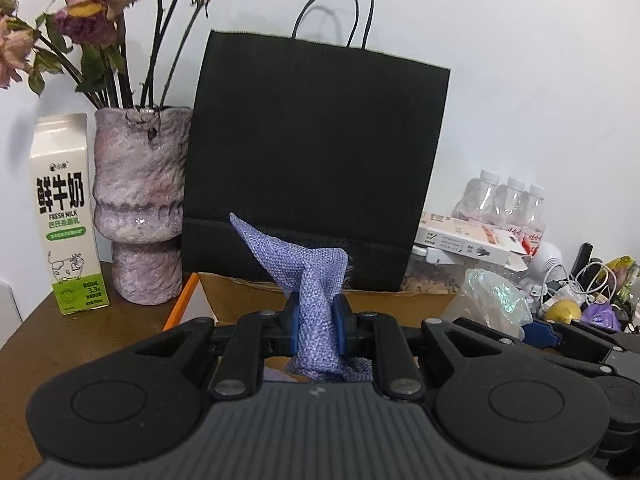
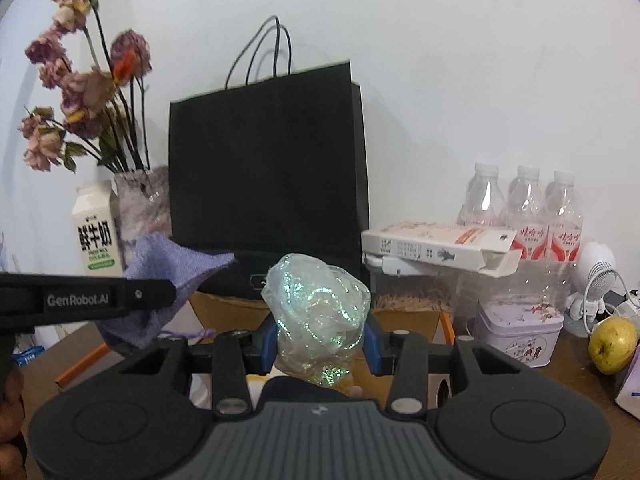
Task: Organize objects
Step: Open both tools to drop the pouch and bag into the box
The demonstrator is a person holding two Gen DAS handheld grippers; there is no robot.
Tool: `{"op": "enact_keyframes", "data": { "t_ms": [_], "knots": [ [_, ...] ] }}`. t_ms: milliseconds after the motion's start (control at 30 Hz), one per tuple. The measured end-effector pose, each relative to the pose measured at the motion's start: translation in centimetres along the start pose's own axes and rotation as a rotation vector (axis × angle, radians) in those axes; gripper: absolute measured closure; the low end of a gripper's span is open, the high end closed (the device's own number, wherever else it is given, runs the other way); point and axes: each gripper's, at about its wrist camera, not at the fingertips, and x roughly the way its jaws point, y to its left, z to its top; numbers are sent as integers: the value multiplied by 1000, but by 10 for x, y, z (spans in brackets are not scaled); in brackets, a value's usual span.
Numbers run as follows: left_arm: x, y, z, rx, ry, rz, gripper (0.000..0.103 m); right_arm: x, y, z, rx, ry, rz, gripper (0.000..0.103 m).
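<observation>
Both grippers hold soft items over the open cardboard box.

The left gripper (image 1: 316, 326) pinches the purple cloth pouch (image 1: 310, 280); the right gripper (image 2: 320, 344) is closed around the iridescent wrap (image 2: 318, 300), both probably lifted for sorting, near the black bag (image 1: 316, 160).

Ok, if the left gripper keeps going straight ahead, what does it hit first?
Most likely the black paper bag, dead ahead beyond the cardboard box; the purple cloth it holds would touch first. Depth is unclear.

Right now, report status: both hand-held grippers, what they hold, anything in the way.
Left hand-held gripper shut on purple cloth pouch. Right hand-held gripper shut on iridescent wrap. Both over cardboard box. Black paper bag directly ahead.
</observation>
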Motion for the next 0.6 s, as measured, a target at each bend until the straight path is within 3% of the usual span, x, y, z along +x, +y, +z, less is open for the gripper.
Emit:
{"op": "enact_keyframes", "data": {
  "t_ms": [100,167,233,267,333,367,400,600],
  "knots": [
    [7,1,-2,16,6,6,82,6,0,-1,-7,14,-7,61],
    [9,2,-4,20,9,20,72,9,-1,-2,-4,26,-14,57],
    [10,3,-5,22,7,32,52,11,-3,-4,-2,40,-19,55],
    [10,4,-5,23,3,39,47,11,-4,-6,0,43,-22,50],
    [10,5,-5,24,-12,61,16,12,-4,-7,3,46,-30,32],
    [9,6,-5,21,-24,74,9,12,-5,-7,4,44,-35,15],
    [8,7,-5,18,-34,87,0,11,-5,-7,6,40,-43,6],
    [8,13,-3,-8,-33,108,0,13,-4,-10,3,47,-46,0]
  ]
}}
